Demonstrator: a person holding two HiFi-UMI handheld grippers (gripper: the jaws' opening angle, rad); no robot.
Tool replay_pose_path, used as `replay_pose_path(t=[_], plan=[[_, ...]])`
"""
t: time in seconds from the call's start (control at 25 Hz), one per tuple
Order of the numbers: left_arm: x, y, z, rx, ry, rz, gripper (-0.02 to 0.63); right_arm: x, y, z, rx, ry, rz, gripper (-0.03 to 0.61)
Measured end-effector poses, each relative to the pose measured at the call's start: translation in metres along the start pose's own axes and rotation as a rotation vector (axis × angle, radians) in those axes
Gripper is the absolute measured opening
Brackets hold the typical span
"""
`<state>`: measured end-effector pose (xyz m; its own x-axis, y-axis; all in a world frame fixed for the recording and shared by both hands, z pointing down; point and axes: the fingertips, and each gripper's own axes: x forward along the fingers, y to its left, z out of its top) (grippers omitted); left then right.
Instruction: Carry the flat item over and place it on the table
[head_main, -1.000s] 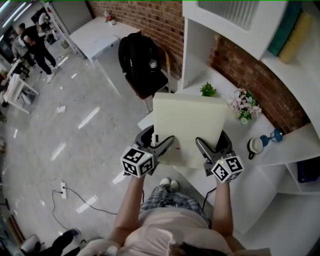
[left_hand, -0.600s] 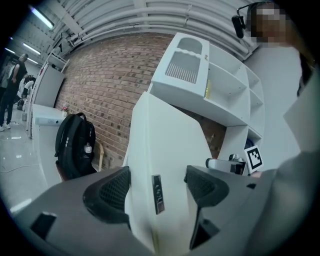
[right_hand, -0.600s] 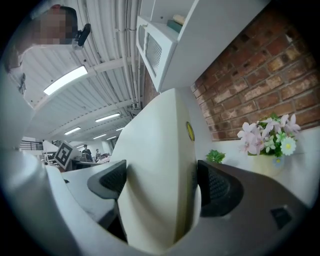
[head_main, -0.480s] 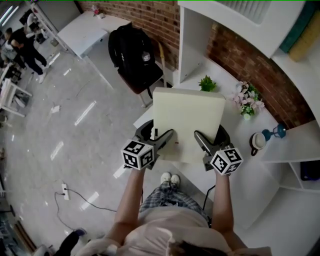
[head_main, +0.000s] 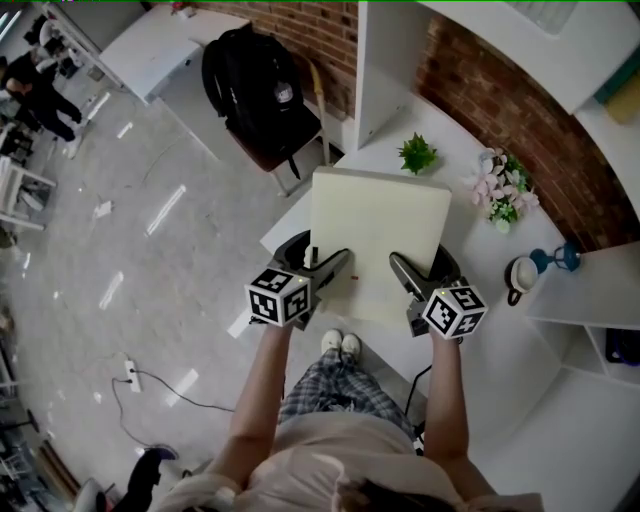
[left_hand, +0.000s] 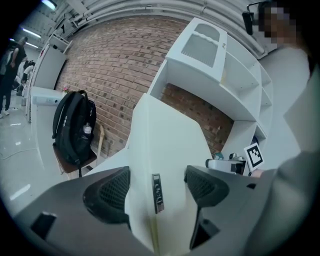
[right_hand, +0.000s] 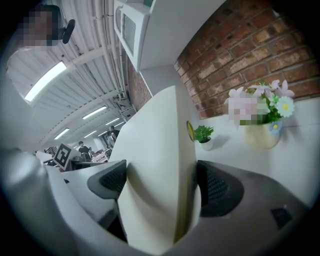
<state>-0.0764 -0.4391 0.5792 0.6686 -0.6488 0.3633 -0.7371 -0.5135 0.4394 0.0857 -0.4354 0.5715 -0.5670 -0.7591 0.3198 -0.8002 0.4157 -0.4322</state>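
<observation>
Grippers first: left gripper (head_main: 330, 270) and right gripper (head_main: 400, 272) both clenched on near edge of flat cream pad (head_main: 380, 235). Pad stretching toward 12 o'clock over white table (head_main: 500, 350); contact with table not readable.

Left gripper view only: small metal tag (left_hand: 157, 192) on pad seam, between jaws. Right gripper view only: round yellow sticker (right_hand: 190, 131) on pad edge.

Potted plant (head_main: 417, 153) at 12, pink flowers (head_main: 503, 190) at 1, mug (head_main: 520, 272) at 3. Brick wall (head_main: 500, 90) beyond; black backpack (head_main: 255, 85) at 11; glossy floor (head_main: 150, 250) at 9.
</observation>
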Motion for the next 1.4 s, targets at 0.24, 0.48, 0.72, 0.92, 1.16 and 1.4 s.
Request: replay_pose_path(t=[0.24,0.48,0.72,0.92,1.16,1.4], plan=[[0.017,0.010,-0.009,-0.058,0.030,0.003,0.345,0.011,-0.019,-0.010,0.065,0.037,-0.033,0.454],[0.034,0.020,-0.020,-0.108,0.076,0.004,0.345,0.019,-0.035,-0.023,0.126,0.094,-0.081,0.454],[0.049,0.032,-0.030,-0.151,0.131,0.002,0.345,0.030,-0.051,-0.035,0.169,0.160,-0.129,0.454],[0.060,0.043,-0.041,-0.196,0.178,0.015,0.345,0.042,-0.060,-0.042,0.196,0.220,-0.161,0.454],[0.074,0.052,-0.056,-0.234,0.233,0.041,0.345,0.051,-0.075,-0.058,0.239,0.284,-0.199,0.454],[0.080,0.057,-0.068,-0.270,0.297,0.051,0.345,0.054,-0.083,-0.067,0.230,0.342,-0.244,0.454]])
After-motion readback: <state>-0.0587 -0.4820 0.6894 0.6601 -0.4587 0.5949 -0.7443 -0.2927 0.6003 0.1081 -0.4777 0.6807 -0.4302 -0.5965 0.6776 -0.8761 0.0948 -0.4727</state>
